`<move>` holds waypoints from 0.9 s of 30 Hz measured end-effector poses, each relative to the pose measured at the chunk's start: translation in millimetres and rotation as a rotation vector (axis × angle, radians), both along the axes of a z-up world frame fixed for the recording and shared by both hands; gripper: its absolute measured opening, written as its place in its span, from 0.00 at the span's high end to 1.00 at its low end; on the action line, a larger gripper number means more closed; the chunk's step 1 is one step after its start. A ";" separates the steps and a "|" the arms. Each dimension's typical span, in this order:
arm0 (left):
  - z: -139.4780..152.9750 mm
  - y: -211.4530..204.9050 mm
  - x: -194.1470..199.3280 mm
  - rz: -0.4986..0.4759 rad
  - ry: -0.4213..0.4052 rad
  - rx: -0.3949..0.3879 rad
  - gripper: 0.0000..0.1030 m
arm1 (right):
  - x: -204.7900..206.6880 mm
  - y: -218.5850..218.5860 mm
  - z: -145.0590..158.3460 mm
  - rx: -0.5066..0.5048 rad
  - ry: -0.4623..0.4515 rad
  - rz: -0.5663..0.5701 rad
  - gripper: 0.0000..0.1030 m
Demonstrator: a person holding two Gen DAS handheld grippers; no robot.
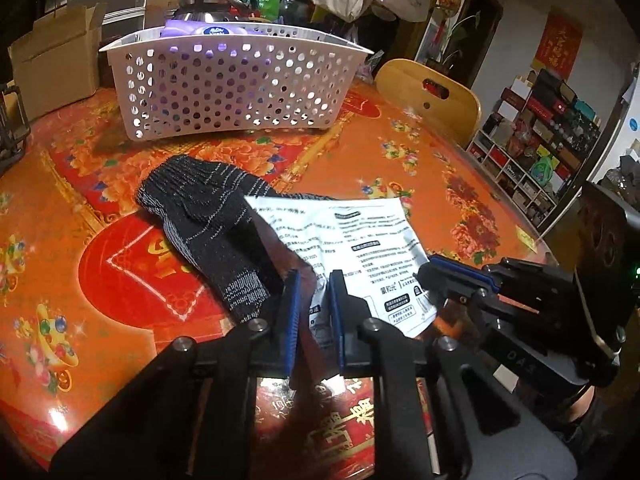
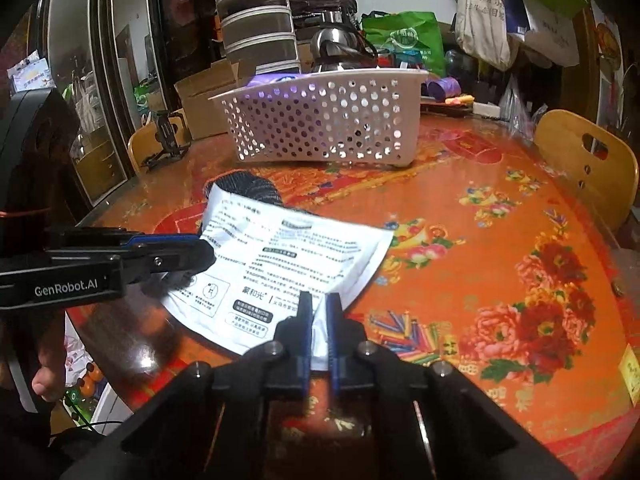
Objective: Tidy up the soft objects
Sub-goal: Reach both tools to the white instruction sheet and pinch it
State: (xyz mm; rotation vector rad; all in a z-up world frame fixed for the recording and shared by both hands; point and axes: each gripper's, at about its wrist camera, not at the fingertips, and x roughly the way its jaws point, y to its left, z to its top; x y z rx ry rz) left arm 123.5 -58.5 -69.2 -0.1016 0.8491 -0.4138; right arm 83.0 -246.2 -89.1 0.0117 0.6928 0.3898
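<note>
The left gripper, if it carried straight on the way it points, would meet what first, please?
Already shut on the white printed pouch, the left gripper would probably push along it toward the black knitted sock; depth is unclear.

Dim warm indoor light; glare spots on glossy tablecloth [image 1: 400, 152] lower left; strong fisheye bending, black vignetted corners; foreground soft.

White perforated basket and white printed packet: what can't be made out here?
- White perforated plastic basket: contents mostly hidden by its wall in both views; only something purple shows.
- White printed flat packet: small text unreadable, blurred.
- Black-grey knitted cloth: partly covered by the packet, more so in the right wrist view.
</note>
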 end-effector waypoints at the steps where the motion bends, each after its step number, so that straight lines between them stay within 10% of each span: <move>1: 1.0 0.1 -1.0 -0.003 -0.004 -0.002 0.90 | -0.4 -0.7 1.4 0.002 -0.001 0.000 0.95; 14: -8.5 0.9 -7.7 -0.002 0.003 0.012 0.91 | -5.1 -1.6 -6.0 0.007 0.014 -0.020 0.95; 21: -16.1 4.5 -3.3 0.019 0.016 0.028 0.72 | -1.1 -4.2 -8.7 0.006 0.035 -0.048 0.79; 27: -16.8 -0.5 3.5 0.000 0.021 0.027 0.41 | 8.2 -9.4 -11.0 0.011 0.044 -0.066 0.46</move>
